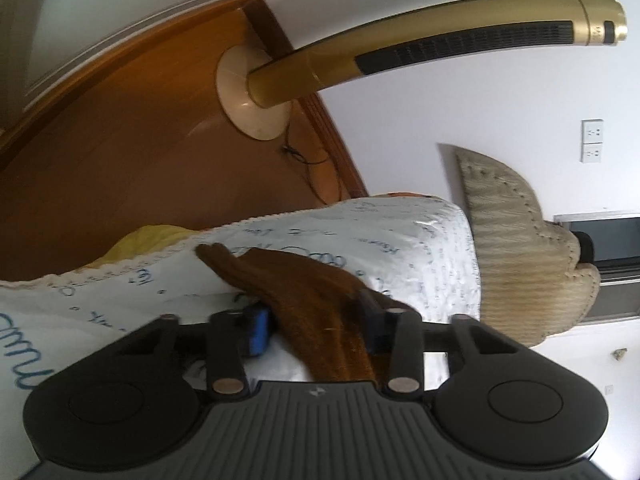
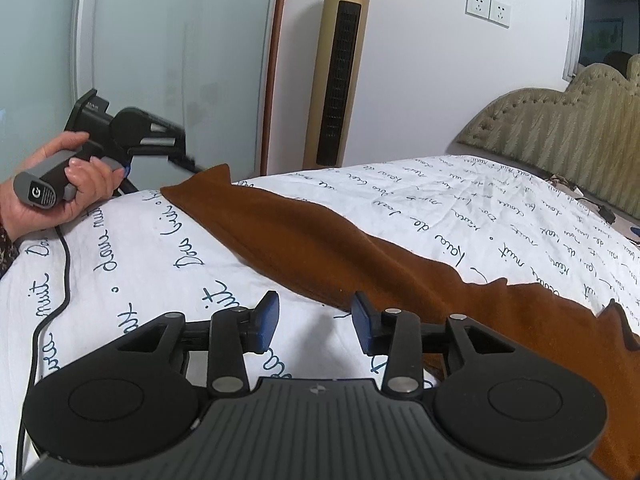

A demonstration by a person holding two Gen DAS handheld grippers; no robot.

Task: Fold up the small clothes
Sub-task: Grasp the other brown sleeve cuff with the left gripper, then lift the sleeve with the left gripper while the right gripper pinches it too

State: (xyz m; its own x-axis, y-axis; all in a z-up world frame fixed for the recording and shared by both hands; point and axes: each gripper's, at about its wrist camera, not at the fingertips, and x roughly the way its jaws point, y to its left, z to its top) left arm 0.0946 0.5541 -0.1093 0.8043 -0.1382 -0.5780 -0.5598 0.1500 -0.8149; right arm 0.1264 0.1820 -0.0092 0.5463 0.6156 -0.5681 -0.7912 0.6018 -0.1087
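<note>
the brown cloth (image 2: 320, 248) lies in a long band across the white bedsheet (image 2: 120, 264) with blue script, running from about ten o'clock to four o'clock in the right wrist view, one pointed end by the left gripper (image 1: 316, 328) and the wider end spreading under the right one. the step in hand looks like taking hold of both ends so the band can be folded end to end. to do that well, each grip should catch only the cloth and not the sheet beneath, close to the corners, and both ends should then be lifted together so the edges meet squarely (a loose knit like this will probably sag and twist if only one end rises). in the left wrist view the jaws sit partly closed on either side of the cloth, which passes between them; whether the pads actually press it i cannot tell, as the far pad is half hidden by the fabric. the right gripper (image 2: 316, 320) stands partly spread with only bare sheet between its blue pads (image 2: 269, 322), the cloth edge just beside its right finger at about one o'clock. the person's hand (image 2: 64, 184) wraps the left handle at nine o'clock, gripper angled down toward the bed.
</note>
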